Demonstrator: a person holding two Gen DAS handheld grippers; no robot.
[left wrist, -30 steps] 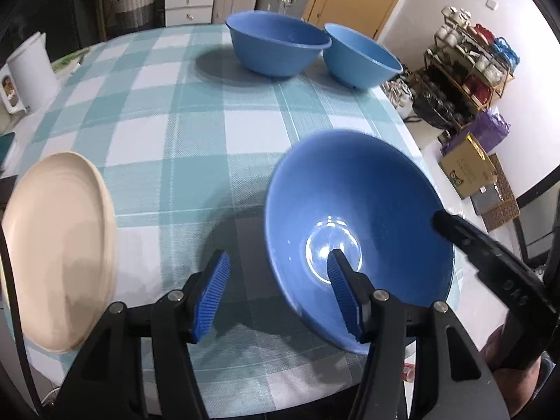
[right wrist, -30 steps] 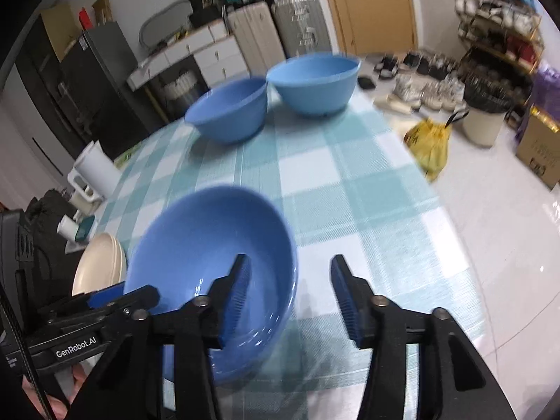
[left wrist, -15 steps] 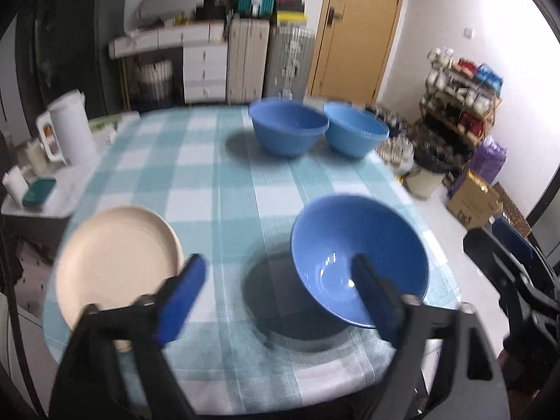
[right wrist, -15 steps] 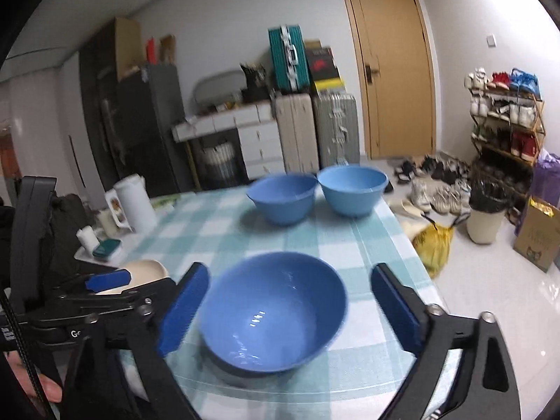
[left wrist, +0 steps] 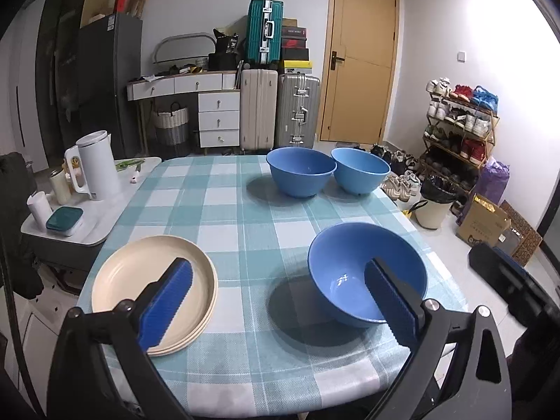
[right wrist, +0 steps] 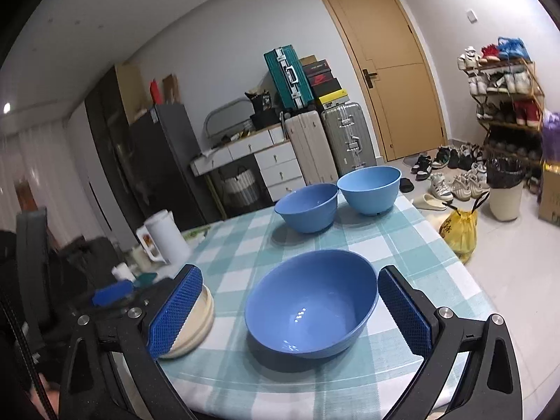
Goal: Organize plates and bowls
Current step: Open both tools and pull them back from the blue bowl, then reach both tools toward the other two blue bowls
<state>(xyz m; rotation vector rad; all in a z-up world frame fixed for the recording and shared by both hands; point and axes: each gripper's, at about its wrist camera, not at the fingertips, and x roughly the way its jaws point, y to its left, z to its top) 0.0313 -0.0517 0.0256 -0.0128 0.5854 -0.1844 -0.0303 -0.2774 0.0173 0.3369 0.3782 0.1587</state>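
A dark blue bowl (left wrist: pixel 350 269) (right wrist: pixel 308 301) stands upright near the front of the checked table (left wrist: pixel 238 224), free of both grippers. To its left lies a stack of cream plates (left wrist: pixel 140 280) (right wrist: pixel 203 315). Two more blue bowls (left wrist: pixel 301 171) (left wrist: pixel 360 171) sit side by side at the far edge. My left gripper (left wrist: pixel 276 262) hovers short of the near bowl and the plates, its jaws opening, with nothing between them. My right gripper (right wrist: pixel 290 269) is open and empty, held back from the near bowl.
A white kettle (left wrist: pixel 96 164) and small containers stand on a side table (left wrist: pixel 87 231) to the left. The table's front edge is just under the fingers. A bin (left wrist: pixel 434 206), a shoe rack (left wrist: pixel 458 129) and boxes fill the floor on the right.
Both grippers have drawn back and up from the near bowl, where one finger of each was inside it. Their jaws have spread wide. The bowl stays on the table.
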